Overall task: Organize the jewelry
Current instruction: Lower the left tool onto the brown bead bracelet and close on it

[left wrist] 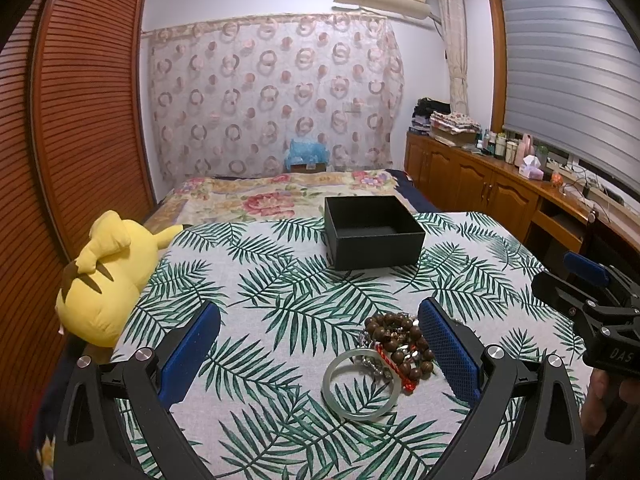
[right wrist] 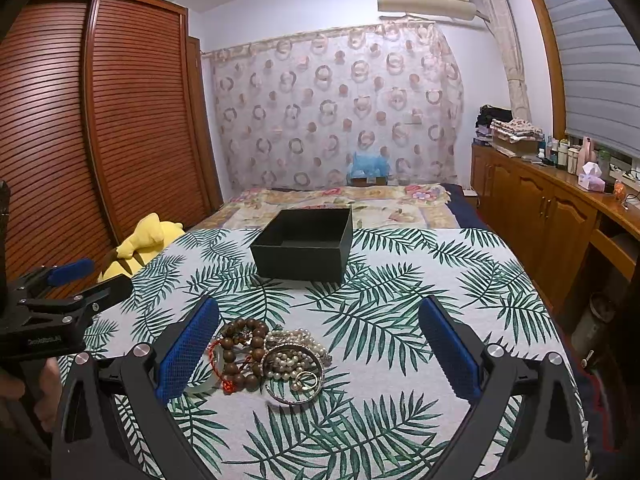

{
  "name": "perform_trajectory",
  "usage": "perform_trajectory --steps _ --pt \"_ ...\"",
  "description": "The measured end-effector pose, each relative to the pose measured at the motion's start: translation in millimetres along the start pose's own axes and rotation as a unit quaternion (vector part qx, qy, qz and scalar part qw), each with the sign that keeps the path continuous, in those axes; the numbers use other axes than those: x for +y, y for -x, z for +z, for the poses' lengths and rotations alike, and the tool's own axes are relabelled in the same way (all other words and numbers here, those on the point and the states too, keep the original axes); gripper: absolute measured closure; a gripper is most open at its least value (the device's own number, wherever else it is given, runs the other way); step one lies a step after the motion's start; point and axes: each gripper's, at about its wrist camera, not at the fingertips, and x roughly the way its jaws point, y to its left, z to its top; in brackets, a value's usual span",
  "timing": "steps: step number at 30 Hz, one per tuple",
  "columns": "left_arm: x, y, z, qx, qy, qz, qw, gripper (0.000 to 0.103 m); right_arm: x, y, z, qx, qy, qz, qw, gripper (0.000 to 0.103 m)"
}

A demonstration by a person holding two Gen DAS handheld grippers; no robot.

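Likely the stiff, slippery bangle (left wrist: 362, 386) and loose beads (right wrist: 240, 354) are lying tangled mid-cloth; both grippers (left wrist: 320, 354) (right wrist: 318, 354) are gaping wide, empty; rim grip suits.

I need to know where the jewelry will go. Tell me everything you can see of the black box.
The black box is square, open-topped and lidless, with matte dark walls that look like cardboard or leatherette and a dark lined floor. Nothing shows inside it, though the near wall hides part of the floor. It stands upright on the palm-leaf cloth, beyond the jewelry pile and apart from it. Neither open hand-held gripper touches it.
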Motion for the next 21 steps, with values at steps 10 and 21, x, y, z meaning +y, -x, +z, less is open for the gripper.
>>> perform_trajectory --steps 10,21 --pt "5.7 -15.7 -8.1 0.023 0.001 -0.013 0.9997 0.008 -9.4 -20.0 -11.2 0.031 0.015 0.016 0.999 0.015" --pt "6.4 -38.6 -16.3 0.053 -0.005 -0.035 0.9979 0.008 -20.7 -63.9 -34.4 0.126 0.030 0.055 0.990 0.053"
